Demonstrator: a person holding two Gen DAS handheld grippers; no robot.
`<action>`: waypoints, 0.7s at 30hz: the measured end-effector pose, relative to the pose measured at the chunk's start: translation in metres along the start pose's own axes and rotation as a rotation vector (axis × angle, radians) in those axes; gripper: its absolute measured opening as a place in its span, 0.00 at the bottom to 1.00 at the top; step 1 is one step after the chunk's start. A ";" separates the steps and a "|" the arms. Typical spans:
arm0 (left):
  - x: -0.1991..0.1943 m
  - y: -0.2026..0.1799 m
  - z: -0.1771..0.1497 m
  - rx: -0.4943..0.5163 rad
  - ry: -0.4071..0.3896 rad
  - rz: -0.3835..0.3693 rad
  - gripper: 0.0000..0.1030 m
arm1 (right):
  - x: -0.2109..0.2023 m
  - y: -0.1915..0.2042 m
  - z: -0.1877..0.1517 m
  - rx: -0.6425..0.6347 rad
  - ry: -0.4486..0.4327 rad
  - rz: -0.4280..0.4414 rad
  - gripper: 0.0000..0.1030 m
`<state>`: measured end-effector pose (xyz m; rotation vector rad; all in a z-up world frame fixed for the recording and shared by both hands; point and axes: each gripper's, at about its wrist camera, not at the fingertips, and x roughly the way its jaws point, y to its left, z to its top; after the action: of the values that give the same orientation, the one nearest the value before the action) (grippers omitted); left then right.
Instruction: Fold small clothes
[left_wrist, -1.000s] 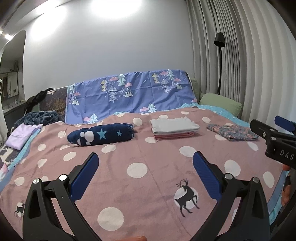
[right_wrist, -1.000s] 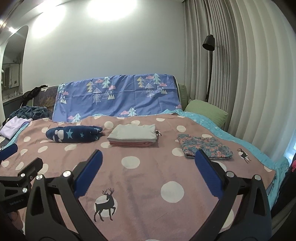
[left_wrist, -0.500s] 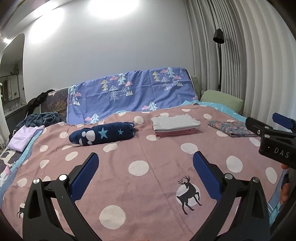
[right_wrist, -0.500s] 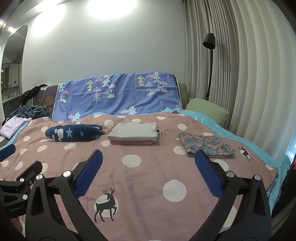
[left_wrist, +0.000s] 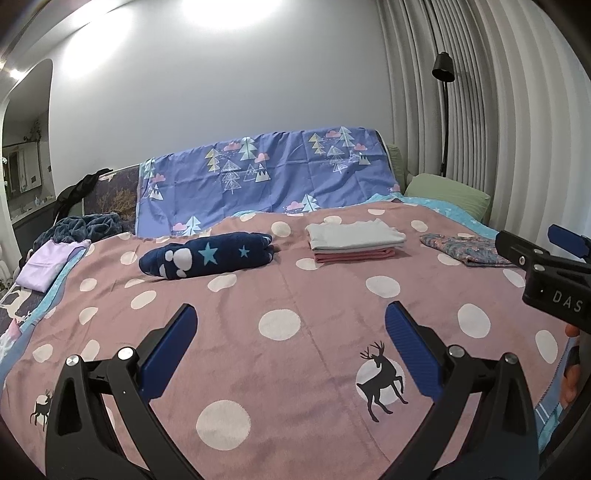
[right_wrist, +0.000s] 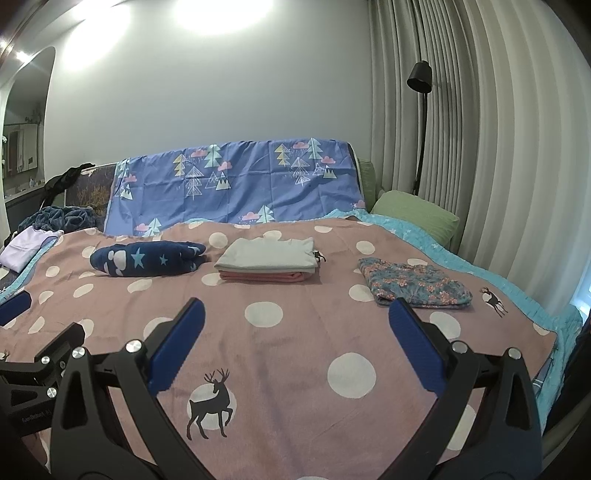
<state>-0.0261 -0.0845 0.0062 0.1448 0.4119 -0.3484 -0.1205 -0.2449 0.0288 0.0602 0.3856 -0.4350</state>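
one bed (left_wrist: 317, 354) covered by dotted pink blanket, three folded clothes lots laid in a row at its far half: navy star bundle (left_wrist: 208, 258), grey-on-pink stack (left_wrist: 354, 240), floral piece (right_wrist: 413, 282), two tools held wide apart, empty: left tool (left_wrist: 291, 332), right tool (right_wrist: 295, 328)

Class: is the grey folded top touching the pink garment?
Touching. The right wrist view shows the grey top stacked directly on the pink garment.

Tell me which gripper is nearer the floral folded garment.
Right. The right gripper sits just short of the floral folded garment; the left gripper is farther left, facing mid-bed.
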 end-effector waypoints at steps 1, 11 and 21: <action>0.001 0.001 0.000 -0.003 0.003 0.000 0.99 | 0.000 0.000 -0.001 0.000 0.001 0.000 0.98; 0.003 0.002 -0.002 -0.011 0.018 -0.001 0.99 | 0.003 0.003 -0.005 -0.005 0.014 0.002 0.98; 0.005 0.003 -0.004 -0.014 0.028 -0.004 0.99 | 0.005 0.003 -0.006 -0.007 0.017 -0.002 0.98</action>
<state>-0.0220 -0.0828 0.0008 0.1352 0.4421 -0.3472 -0.1174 -0.2427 0.0210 0.0572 0.4042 -0.4351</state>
